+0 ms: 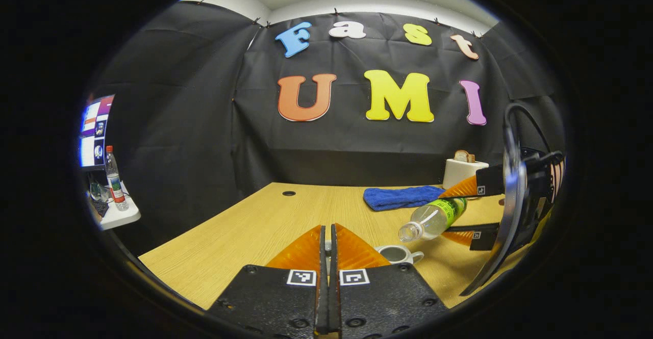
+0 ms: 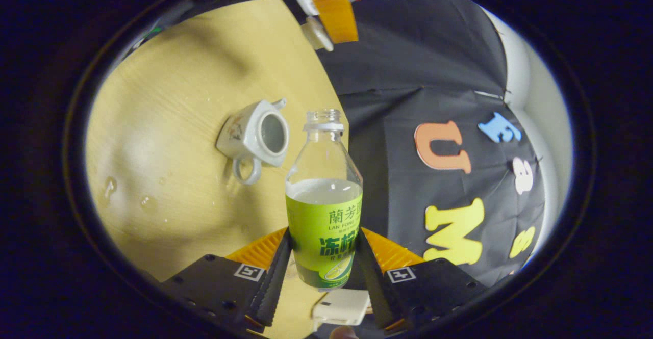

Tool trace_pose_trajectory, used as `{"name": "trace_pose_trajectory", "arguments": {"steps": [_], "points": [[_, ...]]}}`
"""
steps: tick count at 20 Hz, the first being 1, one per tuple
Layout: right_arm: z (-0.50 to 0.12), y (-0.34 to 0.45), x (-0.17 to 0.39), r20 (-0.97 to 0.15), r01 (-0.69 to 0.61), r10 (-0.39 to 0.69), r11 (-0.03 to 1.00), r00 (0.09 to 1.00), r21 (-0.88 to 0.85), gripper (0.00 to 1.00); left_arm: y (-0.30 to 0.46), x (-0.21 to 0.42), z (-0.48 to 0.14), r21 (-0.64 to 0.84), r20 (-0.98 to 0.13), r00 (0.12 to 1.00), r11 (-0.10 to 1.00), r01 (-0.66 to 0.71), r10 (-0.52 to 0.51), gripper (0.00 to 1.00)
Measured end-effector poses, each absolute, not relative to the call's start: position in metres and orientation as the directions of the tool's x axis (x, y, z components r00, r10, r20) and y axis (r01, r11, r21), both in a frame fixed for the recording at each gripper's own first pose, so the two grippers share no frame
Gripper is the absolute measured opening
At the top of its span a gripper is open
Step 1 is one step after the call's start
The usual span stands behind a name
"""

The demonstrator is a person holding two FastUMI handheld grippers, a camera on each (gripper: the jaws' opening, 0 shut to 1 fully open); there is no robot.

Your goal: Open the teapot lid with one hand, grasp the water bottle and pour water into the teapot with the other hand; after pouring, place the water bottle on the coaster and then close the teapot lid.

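Right gripper point(image 2: 322, 257) jaws clamp the water bottle point(image 2: 324, 211), lying near-horizontal, mouth toward open teapot point(image 2: 257, 137).

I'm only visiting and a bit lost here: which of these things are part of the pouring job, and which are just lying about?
Part of the job:
- water bottle, held by the right gripper
- teapot, open
- lid, held by the left gripper

Lying about:
- blue towel
- toaster
- spare bottle on a side shelf

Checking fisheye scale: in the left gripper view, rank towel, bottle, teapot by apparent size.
1. Towel and bottle: look about alike, and the bottle is nearer, so no ranking.
2. Teapot: smallest, partly hidden behind the left gripper.
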State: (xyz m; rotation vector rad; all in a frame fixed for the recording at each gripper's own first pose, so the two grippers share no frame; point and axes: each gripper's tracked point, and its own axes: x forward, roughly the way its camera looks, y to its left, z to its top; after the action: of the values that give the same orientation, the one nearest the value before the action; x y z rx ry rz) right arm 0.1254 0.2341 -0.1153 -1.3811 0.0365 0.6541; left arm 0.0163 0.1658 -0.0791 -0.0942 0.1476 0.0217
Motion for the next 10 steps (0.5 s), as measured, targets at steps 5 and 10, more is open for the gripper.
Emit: {"name": "trace_pose_trajectory", "arguments": {"steps": [5, 10], "points": [[-0.098, 0.233, 0.121, -0.375, -0.571, 0.468, 0.405, 0.8, -0.714, 0.73, 0.137, 0.016, -0.063, -0.085, -0.126, 0.992, 0.996, -0.004, -0.007, 0.02], [-0.064, 0.199, 0.149, -0.283, -0.552, 0.473, 0.716, 0.834, -0.428, 0.71, 0.112, 0.015, -0.052, -0.063, -0.108, 0.993, 0.997, 0.04, -0.046, 0.02]]}}
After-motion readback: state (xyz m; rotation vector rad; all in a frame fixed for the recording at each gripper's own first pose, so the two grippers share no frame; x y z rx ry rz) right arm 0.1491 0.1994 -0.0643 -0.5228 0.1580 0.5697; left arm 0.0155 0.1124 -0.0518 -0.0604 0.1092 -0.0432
